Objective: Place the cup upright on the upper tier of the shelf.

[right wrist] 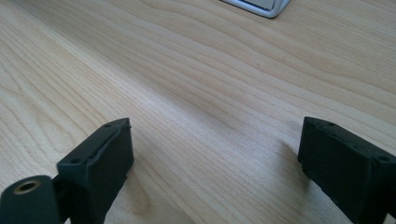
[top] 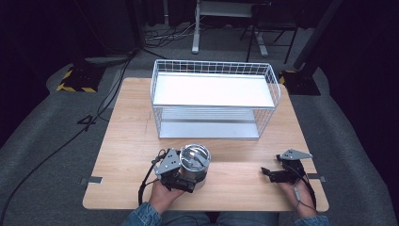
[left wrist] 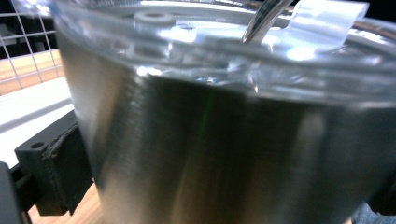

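We have the round brushed-steel pot with its clear lid point(top: 194, 165) near the table's front edge, at six o'clock from the white wire two-shelf rack point(top: 214, 100). Our left gripper point(top: 181, 181) sits against its wall, one jaw showing beside the steel — whether it clamps we cannot tell. Our right gripper point(top: 269, 173) rests at three o'clock, jaws wide apart over bare wooden table point(right wrist: 196, 79). The smooth steel could slip, and the lid may slide off if tilted.
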A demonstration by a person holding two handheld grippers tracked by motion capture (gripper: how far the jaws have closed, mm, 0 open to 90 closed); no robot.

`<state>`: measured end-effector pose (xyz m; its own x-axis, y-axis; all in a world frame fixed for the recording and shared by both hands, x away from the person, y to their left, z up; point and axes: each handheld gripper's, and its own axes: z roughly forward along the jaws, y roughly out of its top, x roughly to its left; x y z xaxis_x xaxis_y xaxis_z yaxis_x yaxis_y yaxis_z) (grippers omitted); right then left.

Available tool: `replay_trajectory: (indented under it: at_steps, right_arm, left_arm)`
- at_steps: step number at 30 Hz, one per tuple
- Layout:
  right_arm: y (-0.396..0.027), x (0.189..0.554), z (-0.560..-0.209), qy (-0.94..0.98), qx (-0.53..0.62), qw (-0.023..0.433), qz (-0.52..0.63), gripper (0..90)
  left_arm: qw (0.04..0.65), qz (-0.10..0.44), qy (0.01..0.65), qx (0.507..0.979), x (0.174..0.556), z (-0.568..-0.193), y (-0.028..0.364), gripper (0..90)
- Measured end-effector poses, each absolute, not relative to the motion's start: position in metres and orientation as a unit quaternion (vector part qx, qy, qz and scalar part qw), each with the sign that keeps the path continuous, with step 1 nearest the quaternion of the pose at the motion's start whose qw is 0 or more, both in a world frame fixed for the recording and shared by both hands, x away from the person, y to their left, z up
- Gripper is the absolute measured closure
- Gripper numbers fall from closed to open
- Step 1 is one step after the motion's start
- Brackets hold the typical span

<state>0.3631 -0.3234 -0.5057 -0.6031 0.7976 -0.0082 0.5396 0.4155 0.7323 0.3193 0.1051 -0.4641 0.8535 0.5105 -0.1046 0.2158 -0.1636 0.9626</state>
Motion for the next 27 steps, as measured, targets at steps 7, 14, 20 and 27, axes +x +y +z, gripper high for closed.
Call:
replay_trajectory:
  at_steps: [7, 14, 20, 27]
  right_arm:
    - [-0.3234, 0.3629, -0.5056, 0.822, 0.405, 0.181, 0.357, 11.4]
    - [-0.3232, 0.3622, -0.5055, 0.822, 0.402, 0.181, 0.36, 13.3]
    - [-0.3233, 0.3623, -0.5055, 0.823, 0.402, 0.18, 0.36, 13.3]
    - [-0.3233, 0.3623, -0.5054, 0.823, 0.402, 0.179, 0.36, 13.3]
  left_arm:
    - [0.611, 0.119, 0.237, 0.746, 0.3213, -0.4676, 0.1048, 0.4]
    - [0.61, 0.12, 0.229, 0.749, 0.3216, -0.4674, 0.1051, 1.8]
    - [0.602, 0.119, 0.23, 0.755, 0.3215, -0.4653, 0.1054, 2.2]
    - [0.592, 0.118, 0.229, 0.764, 0.3224, -0.462, 0.1048, 2.4]
